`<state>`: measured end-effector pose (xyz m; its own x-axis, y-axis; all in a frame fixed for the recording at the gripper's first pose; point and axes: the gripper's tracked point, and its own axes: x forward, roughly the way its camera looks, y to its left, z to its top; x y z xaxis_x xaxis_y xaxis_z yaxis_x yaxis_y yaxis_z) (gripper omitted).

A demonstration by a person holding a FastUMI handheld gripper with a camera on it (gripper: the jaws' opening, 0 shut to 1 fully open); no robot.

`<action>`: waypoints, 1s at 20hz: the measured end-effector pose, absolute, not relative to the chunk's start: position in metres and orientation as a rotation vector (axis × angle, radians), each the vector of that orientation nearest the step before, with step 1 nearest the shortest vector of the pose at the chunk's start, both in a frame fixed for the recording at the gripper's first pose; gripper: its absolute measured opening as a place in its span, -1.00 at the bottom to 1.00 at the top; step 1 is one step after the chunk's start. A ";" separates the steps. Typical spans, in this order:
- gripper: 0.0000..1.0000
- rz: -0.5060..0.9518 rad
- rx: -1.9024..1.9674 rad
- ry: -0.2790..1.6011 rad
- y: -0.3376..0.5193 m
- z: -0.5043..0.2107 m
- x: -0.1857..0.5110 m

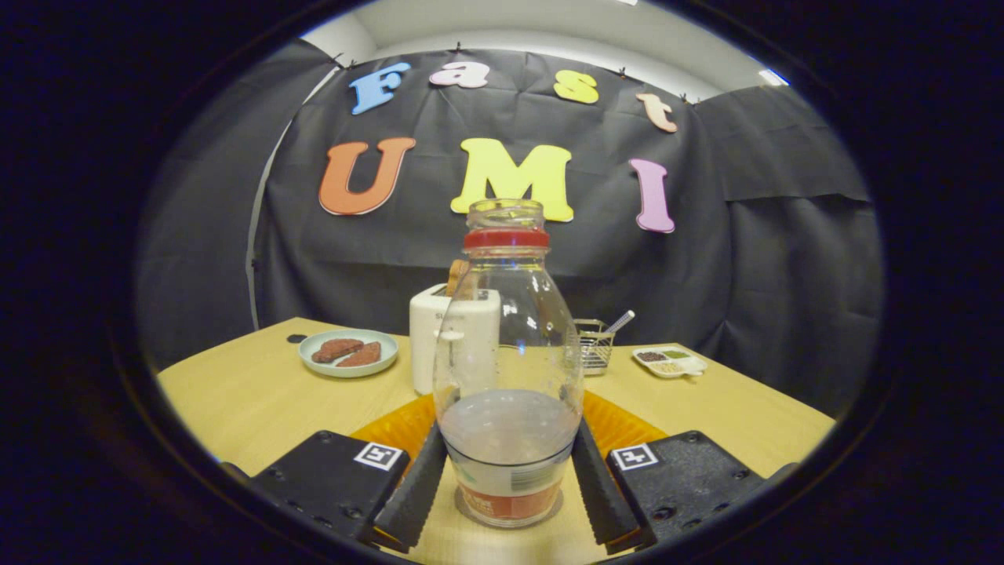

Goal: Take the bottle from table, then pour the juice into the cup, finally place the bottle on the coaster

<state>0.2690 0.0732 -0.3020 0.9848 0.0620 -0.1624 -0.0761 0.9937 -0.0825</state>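
Clear plastic bottle [508, 369] with a red collar, some liquid left, stands clamped between the gripper's [508, 490] two fingers, just before an orange coaster [620, 424]; placing appears underway, release remaining.

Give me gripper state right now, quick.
Gripper: shut on the bottle, one finger pressed on each side of its lower body; bottle upright, base on the table.

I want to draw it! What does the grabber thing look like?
The gripper has two long fingers with ribbed, bumpy inner faces. Each finger sits on a chunky black block with screw holes, and each block carries a square white sticker with a black pattern. No cables or sleeves are visible.
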 end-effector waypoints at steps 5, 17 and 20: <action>0.65 0.047 -0.037 0.155 0.066 -0.322 0.269; 1.00 0.090 0.026 0.180 0.070 -0.320 0.262; 1.00 0.114 0.027 0.189 0.070 -0.309 0.255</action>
